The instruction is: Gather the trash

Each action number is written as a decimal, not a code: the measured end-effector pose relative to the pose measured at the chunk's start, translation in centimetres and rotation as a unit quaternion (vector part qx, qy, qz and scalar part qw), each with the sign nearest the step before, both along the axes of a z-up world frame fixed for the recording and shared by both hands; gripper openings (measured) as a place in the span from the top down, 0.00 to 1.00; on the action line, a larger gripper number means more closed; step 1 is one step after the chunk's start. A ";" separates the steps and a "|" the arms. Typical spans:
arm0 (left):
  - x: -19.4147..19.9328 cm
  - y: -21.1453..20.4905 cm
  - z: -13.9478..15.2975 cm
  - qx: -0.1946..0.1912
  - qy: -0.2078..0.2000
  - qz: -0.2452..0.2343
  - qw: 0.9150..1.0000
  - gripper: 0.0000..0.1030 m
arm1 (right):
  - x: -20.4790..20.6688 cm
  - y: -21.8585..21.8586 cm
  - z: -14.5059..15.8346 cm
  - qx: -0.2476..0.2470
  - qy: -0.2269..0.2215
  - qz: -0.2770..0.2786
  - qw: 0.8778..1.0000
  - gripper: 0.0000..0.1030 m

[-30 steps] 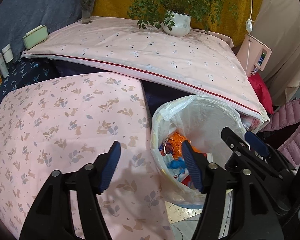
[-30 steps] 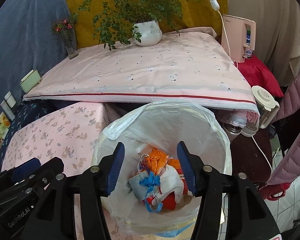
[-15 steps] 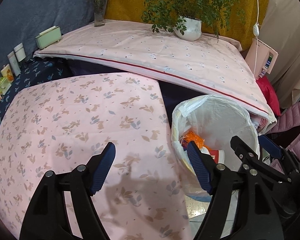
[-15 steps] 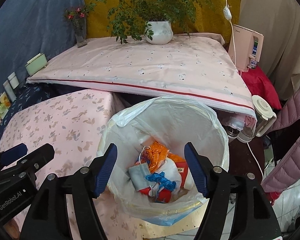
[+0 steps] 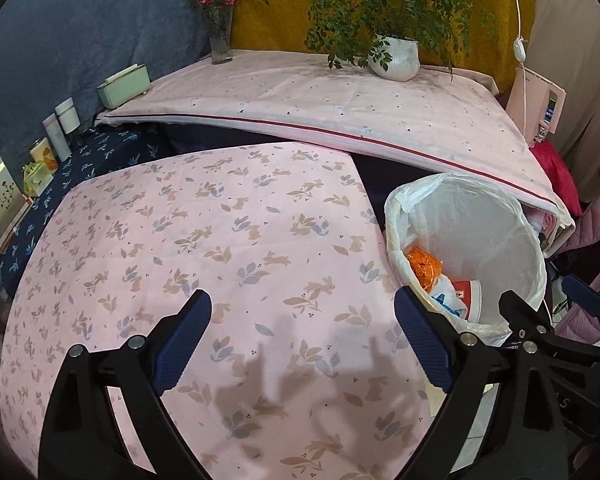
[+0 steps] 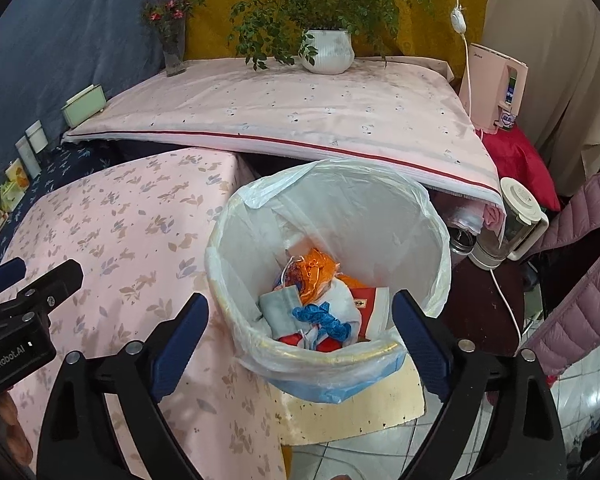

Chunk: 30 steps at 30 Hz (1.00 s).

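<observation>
A round bin with a white plastic liner (image 6: 432, 216) stands beside the low table with the pink rabbit-print cloth (image 5: 220, 240). The bin also shows in the left wrist view (image 5: 480, 216). Inside lie orange wrapping (image 6: 316, 268), a blue glove (image 6: 324, 318), a grey mask (image 6: 278, 308) and red-and-white packaging (image 6: 366, 300). My right gripper (image 6: 300, 340) is open and empty, held above the bin's near rim. My left gripper (image 5: 302, 340) is open and empty over the rabbit-print cloth, left of the bin. No trash shows on that cloth.
A higher table with a pale pink cloth (image 5: 340, 100) carries a potted plant (image 5: 396, 56), a flower vase (image 5: 220, 40) and a green box (image 5: 122, 84). Bottles (image 5: 60, 128) stand at the left. A kettle (image 6: 516, 220), a pink appliance (image 6: 496, 84) and a pink jacket (image 6: 580, 280) lie to the right.
Both grippers have pulled back and up from the bin and opened wider. The left gripper has swung left over the rabbit-print cloth. The blue glove now lies loose in the bin.
</observation>
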<state>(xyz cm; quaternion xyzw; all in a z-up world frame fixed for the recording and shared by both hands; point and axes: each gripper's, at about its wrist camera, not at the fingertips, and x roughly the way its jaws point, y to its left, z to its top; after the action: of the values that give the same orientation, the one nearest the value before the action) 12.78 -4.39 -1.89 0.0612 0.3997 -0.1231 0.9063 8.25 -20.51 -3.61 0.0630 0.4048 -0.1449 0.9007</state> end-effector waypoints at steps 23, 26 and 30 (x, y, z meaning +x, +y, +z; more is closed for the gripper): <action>-2.2 0.9 -1.3 0.022 0.000 0.002 1.000 0.10 | -3.0 1.6 -0.5 -0.033 0.013 -0.014 0.999 0.12; -2.2 1.0 -1.3 0.020 0.001 0.006 1.000 0.10 | -3.1 1.7 -0.5 -0.033 0.016 -0.013 0.999 0.12; -2.2 0.9 -1.3 0.022 0.000 0.005 1.000 0.10 | -3.3 1.6 -0.6 -0.032 0.018 -0.014 0.999 0.12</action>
<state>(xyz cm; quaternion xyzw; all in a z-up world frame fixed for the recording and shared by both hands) 10.55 -3.49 -3.22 0.0786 0.4026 -0.1095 0.9054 4.96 -18.87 -4.25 0.0376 0.4151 -0.1717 0.8927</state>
